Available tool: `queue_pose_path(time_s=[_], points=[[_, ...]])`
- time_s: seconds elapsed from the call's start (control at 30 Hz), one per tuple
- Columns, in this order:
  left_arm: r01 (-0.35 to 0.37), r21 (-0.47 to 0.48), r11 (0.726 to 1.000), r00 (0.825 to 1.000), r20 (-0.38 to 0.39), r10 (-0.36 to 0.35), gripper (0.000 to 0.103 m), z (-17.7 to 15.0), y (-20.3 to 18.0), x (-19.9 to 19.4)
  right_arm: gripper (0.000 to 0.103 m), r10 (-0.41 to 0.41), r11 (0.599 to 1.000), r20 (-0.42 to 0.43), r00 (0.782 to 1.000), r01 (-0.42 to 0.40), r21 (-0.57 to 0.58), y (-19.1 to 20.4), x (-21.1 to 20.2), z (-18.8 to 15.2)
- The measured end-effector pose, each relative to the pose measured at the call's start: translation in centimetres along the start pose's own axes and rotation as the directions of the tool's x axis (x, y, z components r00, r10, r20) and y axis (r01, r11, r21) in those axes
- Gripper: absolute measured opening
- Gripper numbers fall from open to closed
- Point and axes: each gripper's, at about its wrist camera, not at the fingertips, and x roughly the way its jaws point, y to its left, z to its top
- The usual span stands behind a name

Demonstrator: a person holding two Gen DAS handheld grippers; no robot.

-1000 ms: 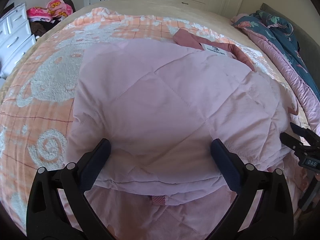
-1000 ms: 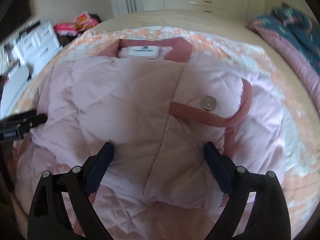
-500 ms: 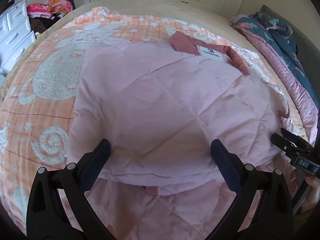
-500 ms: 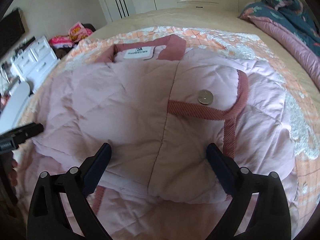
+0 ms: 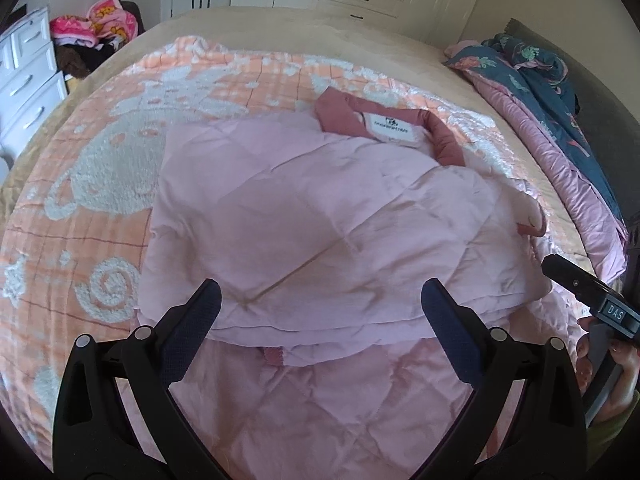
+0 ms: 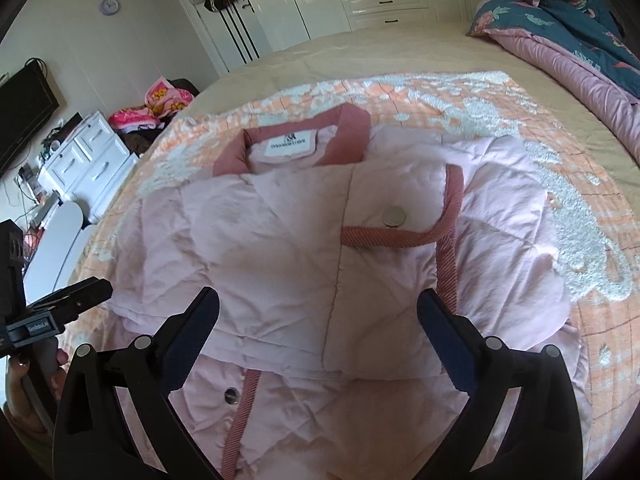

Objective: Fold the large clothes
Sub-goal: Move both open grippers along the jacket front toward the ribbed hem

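We see the folded jacket (image 6: 320, 248) lying on the blanket (image 6: 500, 120) atop the bed (image 6: 360, 52), the duvet (image 6: 568, 20) heaped far right, the drawers (image 6: 88, 152) left.

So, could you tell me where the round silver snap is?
In the right wrist view the silver snap sits right of centre on the pink jacket, just above the ribbed trim.

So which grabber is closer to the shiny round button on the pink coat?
Right. The right gripper hangs open over the folded pink coat, with the silver button just ahead of it. The left gripper hangs over the coat's other side, where no button shows.
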Motion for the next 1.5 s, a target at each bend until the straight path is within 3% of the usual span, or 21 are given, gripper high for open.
queue_pose_path(time_s=[0.27,0.73,1.5], points=[[0.016,0.000,1.000,0.997,0.075,-0.016,0.094,0.5,-0.7,-3.1,0.099,0.018,1.000,0.089,0.996,-0.017,-0.012,1.0,-4.1,0.7],[0.053,0.029,0.998,0.990,0.133,-0.056,0.094,0.6,-2.3,-6.9,0.099,0.035,0.999,0.209,0.977,-0.029,-0.031,1.7,-10.5,1.0],[0.049,0.154,0.987,0.966,0.243,-0.086,0.094,-2.0,-6.2,-12.8,0.099,0.041,0.996,0.289,0.956,-0.015,-0.092,3.4,-15.9,-1.2]])
